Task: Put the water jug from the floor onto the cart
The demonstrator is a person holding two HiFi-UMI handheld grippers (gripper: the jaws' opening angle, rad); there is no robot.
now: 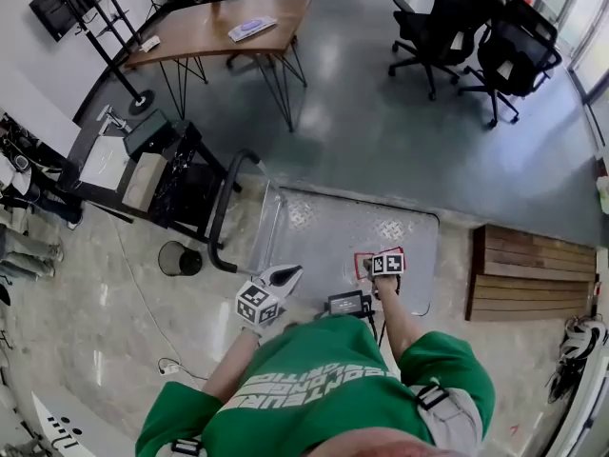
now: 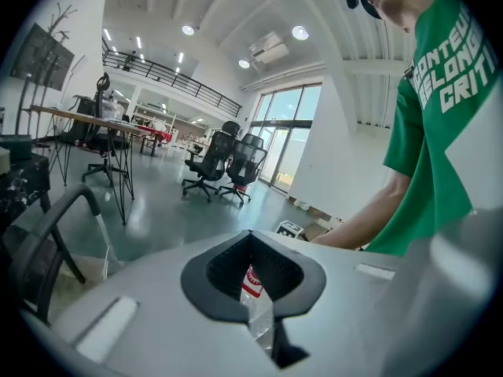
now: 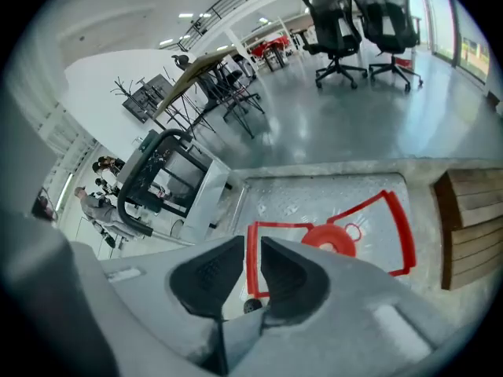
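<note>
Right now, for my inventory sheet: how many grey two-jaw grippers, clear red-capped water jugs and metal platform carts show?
Grey two-jaw grippers: 2 (left gripper, right gripper)
Clear red-capped water jug: 1
Metal platform cart: 1
Total: 4

Bright daylight; floor glare; fisheye edges bent, perhaps soft.

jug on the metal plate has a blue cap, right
No: the cap is red, not blue, as the right gripper view shows. The jug does stand on the metal plate.
</note>
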